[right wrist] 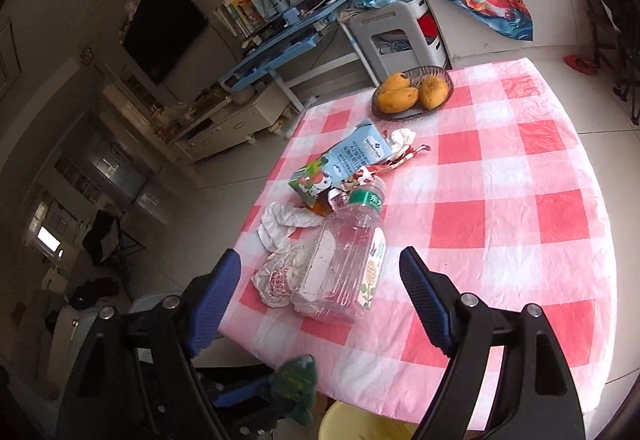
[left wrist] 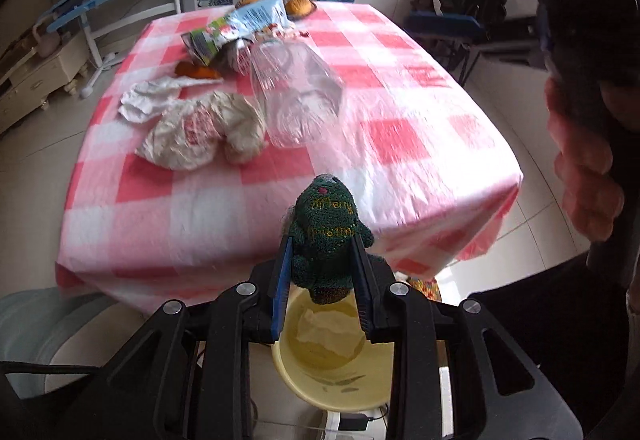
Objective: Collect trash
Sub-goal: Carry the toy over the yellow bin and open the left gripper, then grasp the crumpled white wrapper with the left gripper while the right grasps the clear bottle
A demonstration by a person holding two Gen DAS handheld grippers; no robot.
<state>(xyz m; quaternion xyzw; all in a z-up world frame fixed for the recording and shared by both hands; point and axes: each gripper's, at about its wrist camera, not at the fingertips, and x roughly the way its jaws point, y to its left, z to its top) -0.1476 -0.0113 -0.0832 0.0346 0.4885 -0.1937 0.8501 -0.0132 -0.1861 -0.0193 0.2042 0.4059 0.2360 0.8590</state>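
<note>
Above yellow bin [left wrist: 332, 368], green knitted cloth [left wrist: 326, 236] clamped in left gripper [left wrist: 325, 272], right gripper [right wrist: 320, 280] spread empty

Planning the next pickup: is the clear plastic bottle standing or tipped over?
Tipped over: the clear plastic bottle lies on its side on the checked tablecloth, green cap pointing along it.

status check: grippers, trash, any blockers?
Left gripper shut on green knitted toy above yellow bin. Right gripper open, empty. Plastic bottle on table. Nothing blocking.
</note>
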